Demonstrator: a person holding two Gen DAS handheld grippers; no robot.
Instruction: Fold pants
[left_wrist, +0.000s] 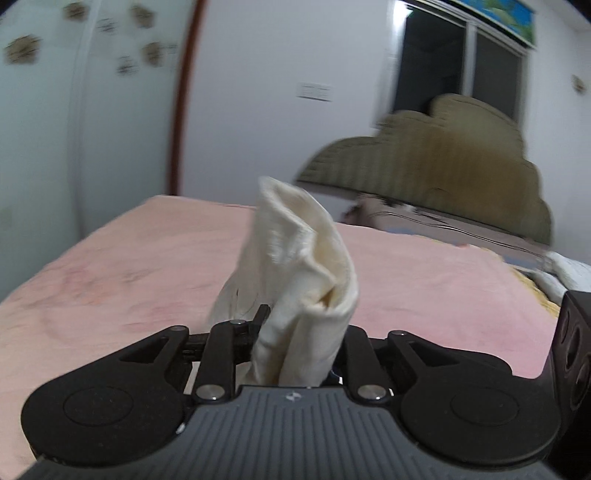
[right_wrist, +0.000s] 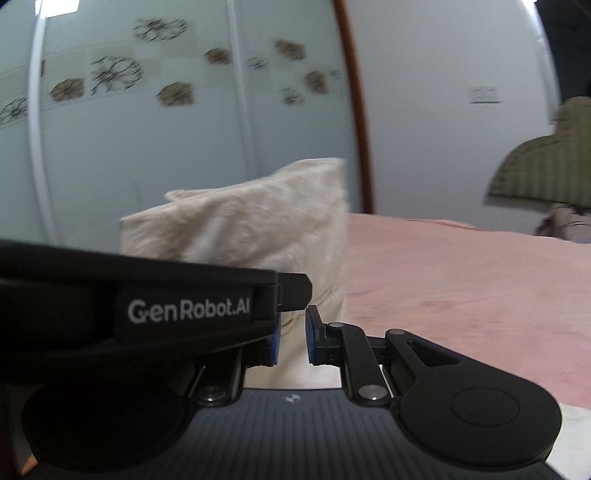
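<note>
The cream pants (left_wrist: 295, 266) are bunched and held up above the pink bed (left_wrist: 129, 266). My left gripper (left_wrist: 295, 339) is shut on a thick fold of the pants, which rises between its jaws. In the right wrist view the pants (right_wrist: 240, 225) stand in front of my right gripper (right_wrist: 291, 339). Its blue-padded fingers (right_wrist: 312, 338) stand a small gap apart with cream cloth between them; whether they pinch it is unclear. The left gripper's black body (right_wrist: 147, 306) crosses this view at left, close beside the right one.
The pink bed sheet (right_wrist: 461, 280) spreads right and ahead. An olive quilted headboard (left_wrist: 443, 177) and bedding (left_wrist: 569, 273) lie at the far right. A wardrobe with patterned doors (right_wrist: 147, 92) and a window (left_wrist: 461, 62) stand behind.
</note>
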